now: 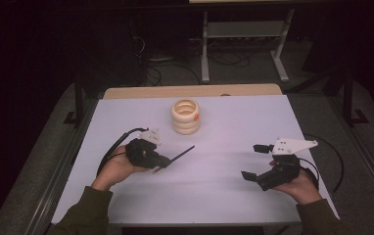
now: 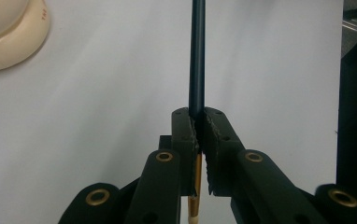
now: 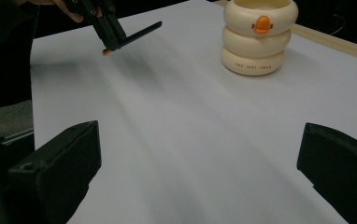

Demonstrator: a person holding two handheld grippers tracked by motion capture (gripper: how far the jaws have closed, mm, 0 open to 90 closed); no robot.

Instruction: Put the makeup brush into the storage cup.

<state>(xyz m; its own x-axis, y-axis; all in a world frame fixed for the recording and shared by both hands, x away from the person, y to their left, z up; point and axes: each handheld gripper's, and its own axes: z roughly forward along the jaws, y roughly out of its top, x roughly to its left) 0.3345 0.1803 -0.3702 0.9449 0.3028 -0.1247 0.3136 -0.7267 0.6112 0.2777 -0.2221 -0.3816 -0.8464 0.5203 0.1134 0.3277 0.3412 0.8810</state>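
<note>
Left gripper (image 1: 168,163) clamped tight on a dark pencil (image 1: 182,153), shaft jutting forward past the jaws toward the cream ringed holder (image 1: 185,116) ahead; right gripper (image 1: 255,161) well apart, jaws wide, holding nothing.

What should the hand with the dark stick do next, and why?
Probably carry the pen toward the cream ring-shaped holder. The left gripper is clamped on it, its tip aims that way, and the holder's top is open.

One dark pen (image 1: 181,153), one cream ringed holder (image 1: 185,116), two tools.
</note>
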